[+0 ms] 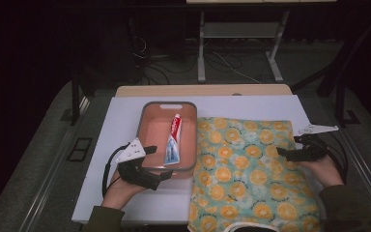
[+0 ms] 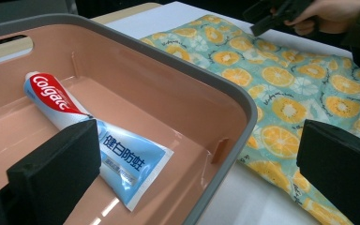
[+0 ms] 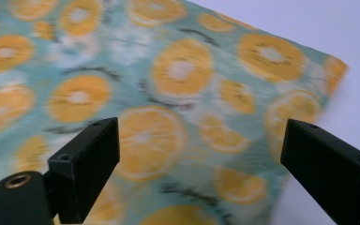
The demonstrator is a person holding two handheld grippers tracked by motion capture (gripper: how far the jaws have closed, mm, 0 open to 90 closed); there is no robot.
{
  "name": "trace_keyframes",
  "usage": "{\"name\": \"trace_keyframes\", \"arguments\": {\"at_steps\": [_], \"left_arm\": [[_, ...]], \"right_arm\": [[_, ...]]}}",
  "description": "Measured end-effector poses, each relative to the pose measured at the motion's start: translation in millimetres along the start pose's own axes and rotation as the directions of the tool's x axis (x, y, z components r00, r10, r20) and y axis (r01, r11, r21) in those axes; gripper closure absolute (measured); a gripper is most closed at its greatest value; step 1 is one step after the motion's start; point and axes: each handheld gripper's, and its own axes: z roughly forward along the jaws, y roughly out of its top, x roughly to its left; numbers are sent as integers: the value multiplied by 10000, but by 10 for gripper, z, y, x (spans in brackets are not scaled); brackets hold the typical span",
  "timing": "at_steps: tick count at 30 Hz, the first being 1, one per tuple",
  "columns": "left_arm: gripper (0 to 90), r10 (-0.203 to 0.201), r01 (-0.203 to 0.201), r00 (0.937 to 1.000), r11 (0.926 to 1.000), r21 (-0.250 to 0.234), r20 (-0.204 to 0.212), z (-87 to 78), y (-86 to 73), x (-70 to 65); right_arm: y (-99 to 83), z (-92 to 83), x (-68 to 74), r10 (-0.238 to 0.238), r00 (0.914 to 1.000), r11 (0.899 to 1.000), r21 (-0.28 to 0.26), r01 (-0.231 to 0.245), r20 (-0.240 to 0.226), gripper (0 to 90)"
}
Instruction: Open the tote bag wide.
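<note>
On the white tabletop (image 1: 121, 121), a pink tray (image 1: 147, 123) holds a Colgate toothpaste tube (image 1: 173, 140) lying flat. An orange-slice patterned cloth (image 1: 246, 169) lies just beside it. Left tongs (image 1: 163, 175) wide apart at the tray's near corner; right tongs (image 1: 282, 153) wide apart over the cloth's edge.
</note>
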Motion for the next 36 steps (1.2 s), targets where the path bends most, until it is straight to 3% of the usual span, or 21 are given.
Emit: {"name": "trace_keyframes", "arguments": {"at_steps": [3,6,9,12,19,22,26,27,29,32,36], "left_arm": [[0,-13,13,10000,10000,-5,5,2,0,-3],[0,-10,10,10000,10000,5,9,5,-1,-4],[0,-9,9,10000,10000,22,12,9,-2,-5],[0,-11,11,10000,10000,40,3,11,-4,-6],[0,14,-14,10000,10000,59,0,14,-6,-5],[0,0,0,10000,10000,39,6,16,-6,-5],[0,3,-3,10000,10000,41,13,15,-6,-4],[0,-10,10,10000,10000,27,18,15,-6,-2],[0,-17,16,10000,10000,28,24,13,-6,-2],[0,-42,42,10000,10000,28,19,11,-6,-5],[0,-90,90,10000,10000,-6,22,12,-7,-4]], "right_arm": [[-20,83,-140,261,9991,9991,310,-272,342,137],[-47,153,-236,620,9974,9968,475,-637,360,157],[-63,190,-265,676,9974,9955,651,-692,261,214],[-80,203,-245,324,9990,9960,822,-348,303,373],[-82,176,-248,395,9989,9965,728,-413,267,725],[-73,179,-240,346,9994,9965,762,-345,8,882],[-63,178,-244,456,9989,9964,713,-449,-87,896],[-50,157,-286,777,9970,9959,464,-777,8,896],[-21,138,-342,974,9944,9951,136,-980,418,897],[8,139,-432,1131,9869,9934,57,-1145,1150,897],[-6,124,-618,1756,9614,9840,-86,-1779,2119,897]]}}
